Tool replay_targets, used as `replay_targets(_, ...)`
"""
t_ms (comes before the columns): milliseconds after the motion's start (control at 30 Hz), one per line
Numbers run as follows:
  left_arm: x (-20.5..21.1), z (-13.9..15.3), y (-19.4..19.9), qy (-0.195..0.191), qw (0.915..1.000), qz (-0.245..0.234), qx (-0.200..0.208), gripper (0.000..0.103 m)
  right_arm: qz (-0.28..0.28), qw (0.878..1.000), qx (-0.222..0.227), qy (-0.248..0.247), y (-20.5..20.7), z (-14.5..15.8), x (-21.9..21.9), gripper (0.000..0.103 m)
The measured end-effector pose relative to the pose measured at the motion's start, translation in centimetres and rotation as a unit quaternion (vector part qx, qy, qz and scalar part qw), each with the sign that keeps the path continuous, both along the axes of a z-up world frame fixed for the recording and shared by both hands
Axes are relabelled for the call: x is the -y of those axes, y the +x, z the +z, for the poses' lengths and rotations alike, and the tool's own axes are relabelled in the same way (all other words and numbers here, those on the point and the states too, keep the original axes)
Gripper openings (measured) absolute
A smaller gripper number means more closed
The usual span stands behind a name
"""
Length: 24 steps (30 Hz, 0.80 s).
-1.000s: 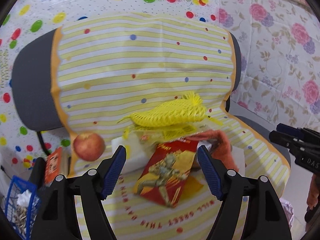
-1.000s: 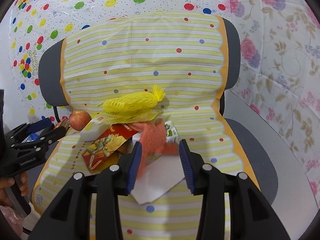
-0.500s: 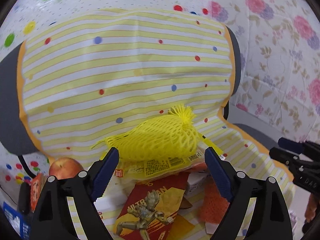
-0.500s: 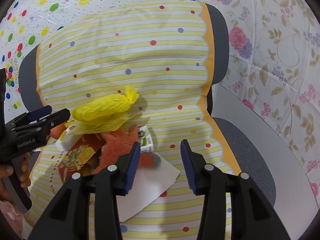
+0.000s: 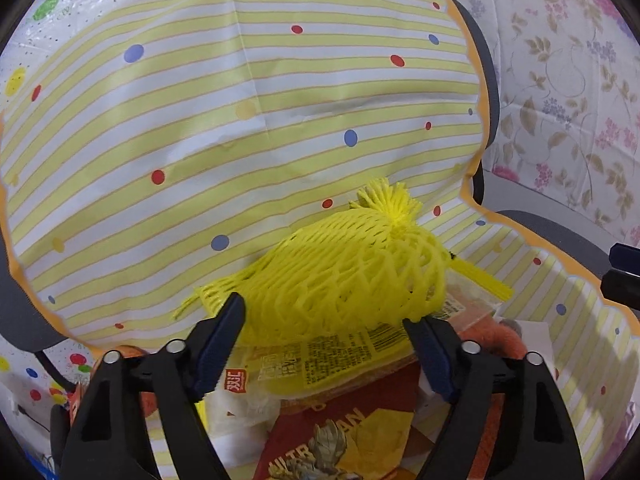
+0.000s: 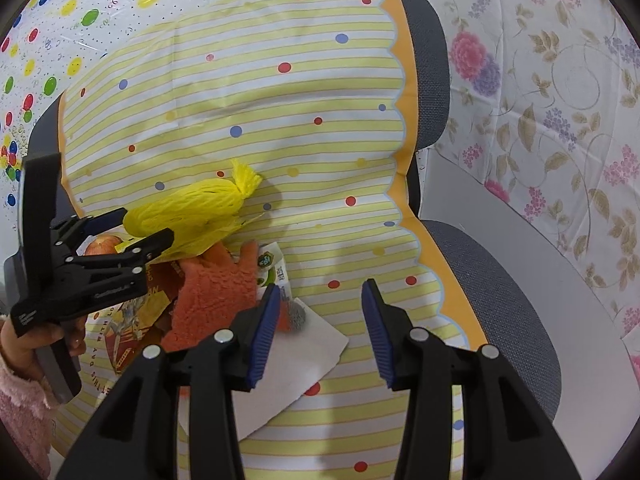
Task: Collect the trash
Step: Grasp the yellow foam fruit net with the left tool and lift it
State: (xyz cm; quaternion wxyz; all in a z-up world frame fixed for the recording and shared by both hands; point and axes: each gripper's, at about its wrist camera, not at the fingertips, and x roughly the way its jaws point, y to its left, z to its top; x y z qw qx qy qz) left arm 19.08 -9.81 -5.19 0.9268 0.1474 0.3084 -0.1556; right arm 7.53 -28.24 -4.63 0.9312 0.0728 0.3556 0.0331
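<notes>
None of the trash looks collected yet: yellow net (image 5: 344, 280), wrappers (image 5: 336, 356), orange cloth (image 6: 216, 292) and paper (image 6: 288, 368) all on the chair seat (image 6: 340, 248); left gripper (image 5: 324, 332) fingers wide open around the net, right gripper (image 6: 320, 320) open, empty.

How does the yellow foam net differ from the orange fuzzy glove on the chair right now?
The yellow foam net is an open mesh tied into a tuft at one end; the orange fuzzy glove is dense plush with spread fingers. The net sits on top of the pile between the open fingers of the left gripper; the glove lies lower, left of the right gripper, ungrasped. Both rest among wrappers on the striped chair cover.
</notes>
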Motion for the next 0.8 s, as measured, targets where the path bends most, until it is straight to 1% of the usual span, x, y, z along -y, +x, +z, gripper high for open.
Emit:
replay_targets(67, -0.1, 0.0, 0.7, -0.001, 1.0, -0.002, -0.005, 0.053, 0.002, 1.0, 0.001, 0.001, 0.2, 0.1, -0.3, 0.042)
replay_targets(100, -0.2, 0.1, 1.0, -0.003, 0.9999, -0.006, -0.008, 0.047, 0.003, 1.0, 0.002, 0.001, 0.2, 0.1, -0.3, 0.042)
replay_targets(133, -0.4, 0.3, 1.3, -0.006, 0.9999, -0.007, -0.009, 0.038, 0.004, 1.0, 0.002, 0.001, 0.2, 0.2, -0.5, 0.042)
replay_targets(167, -0.7, 0.6, 1.5, -0.01, 0.9999, -0.005, -0.008, 0.024, 0.005, 1.0, 0.002, 0.001, 0.3, 0.2, -0.6, 0.042)
replay_targets(233, -1.3, 1.2, 1.7, -0.024, 0.9997, 0.003, -0.007, 0.015, 0.008, 1.0, 0.004, 0.0, 0.3, 0.4, -0.9, 0.042)
replay_targets(367, -4.3, 4.0, 0.2, -0.075, 0.9965, 0.032, 0.02, 0.013, 0.01, 1.0, 0.009, -0.001, 0.0, 0.9, -1.3, 0.042)
replay_targets(433, -5.9, 5.1, -0.9, -0.097, 0.9936, 0.05, 0.029, 0.013, 0.012, 1.0, 0.012, -0.002, -0.2, 1.2, -1.7, 0.042)
replay_targets(533, -8.9, 6.8, -3.0, -0.127, 0.9869, 0.087, 0.047, 0.013, 0.018, 1.0, 0.015, -0.002, -0.3, 1.4, -2.3, 0.042)
replay_targets(600, -10.2, 7.2, -3.6, -0.14, 0.9838, 0.1, 0.05, 0.013, 0.022, 1.0, 0.015, 0.002, -0.3, 1.5, -2.8, 0.044)
replay_targets(633, -10.8, 7.2, -3.8, -0.144, 0.9831, 0.103, 0.048, 0.013, 0.024, 1.0, 0.016, 0.004, -0.2, 1.6, -3.0, 0.047)
replay_targets(733, -12.8, 6.6, -4.5, -0.139, 0.9807, 0.126, 0.055, 0.013, 0.038, 0.999, 0.018, 0.004, 0.0, 1.8, -4.4, 0.047)
replay_targets(800, -13.8, 6.3, -4.2, -0.154, 0.9775, 0.134, 0.055, 0.013, 0.047, 0.999, 0.019, 0.0, 0.2, 1.9, -5.2, 0.047)
